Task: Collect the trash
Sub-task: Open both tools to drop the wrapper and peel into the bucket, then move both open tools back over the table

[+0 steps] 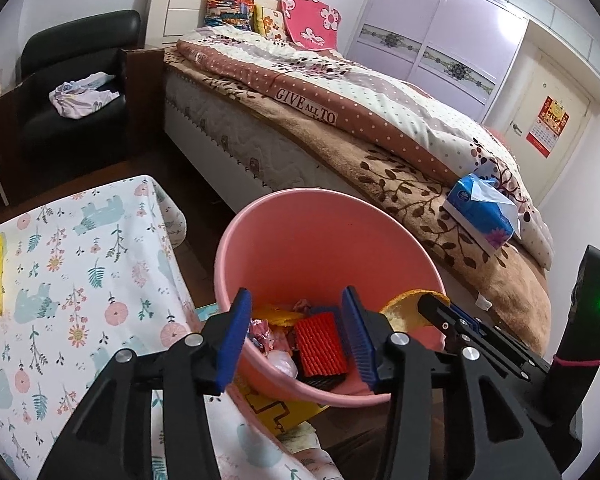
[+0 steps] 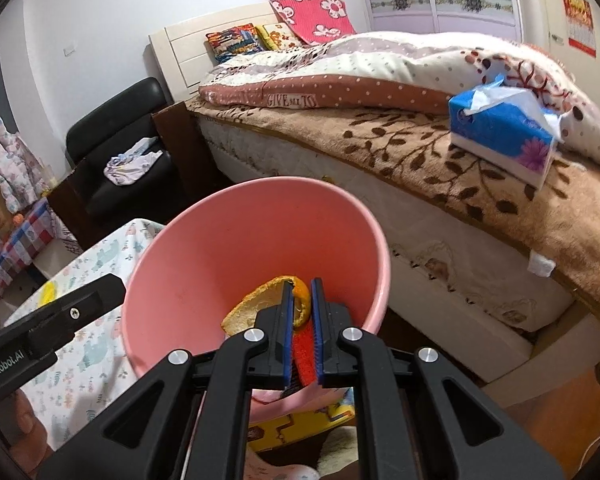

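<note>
Bedroom. Bed (image 1: 340, 120) at twelve o'clock, black armchair (image 1: 76, 80) at ten, lilac wardrobe (image 1: 440, 32) at one; white walls, dark floor.

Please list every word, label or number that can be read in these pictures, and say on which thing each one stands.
"GIVE ALL TO": on a strip sewn on the dotted quilt on the bed.
"GenRobot.AI": on the black body of the left tongs, seen in the right wrist view.
Blue tissue pack: print too small to read.
Red wall calendar on the door: characters and numbers too blurred to read.
</note>
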### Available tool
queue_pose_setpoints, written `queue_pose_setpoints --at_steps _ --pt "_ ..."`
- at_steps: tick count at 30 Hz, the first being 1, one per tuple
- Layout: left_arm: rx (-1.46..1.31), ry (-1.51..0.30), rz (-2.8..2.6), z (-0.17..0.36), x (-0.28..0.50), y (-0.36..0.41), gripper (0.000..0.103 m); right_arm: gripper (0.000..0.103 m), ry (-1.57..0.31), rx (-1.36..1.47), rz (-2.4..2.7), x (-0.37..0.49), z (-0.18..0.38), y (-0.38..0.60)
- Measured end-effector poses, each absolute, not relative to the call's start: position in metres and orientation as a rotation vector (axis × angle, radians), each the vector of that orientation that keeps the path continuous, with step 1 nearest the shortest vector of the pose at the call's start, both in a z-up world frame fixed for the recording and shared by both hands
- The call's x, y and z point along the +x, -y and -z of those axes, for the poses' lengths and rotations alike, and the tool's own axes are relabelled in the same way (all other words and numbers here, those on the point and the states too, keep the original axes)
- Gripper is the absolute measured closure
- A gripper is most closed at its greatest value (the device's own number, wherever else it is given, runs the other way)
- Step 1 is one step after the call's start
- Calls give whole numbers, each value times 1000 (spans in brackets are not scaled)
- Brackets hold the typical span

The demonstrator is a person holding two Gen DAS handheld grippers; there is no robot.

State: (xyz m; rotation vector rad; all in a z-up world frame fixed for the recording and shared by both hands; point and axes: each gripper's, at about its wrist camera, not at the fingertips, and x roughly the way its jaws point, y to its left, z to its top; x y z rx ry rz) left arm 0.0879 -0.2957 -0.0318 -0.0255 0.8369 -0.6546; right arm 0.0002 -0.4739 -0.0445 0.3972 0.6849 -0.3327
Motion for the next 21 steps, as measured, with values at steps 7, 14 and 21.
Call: queue_pose_setpoints --at_steps 7,14,21 --pt "-39 -828 641 27 84 281 54 67 -662 409 311 -3 37 468" --pt "-57 -803 619 18 78 261 54 67 -636 375 297 -6 23 454" --pt "-29 -768 547 11 70 233 54 67 -626 355 259 -7 15 432"
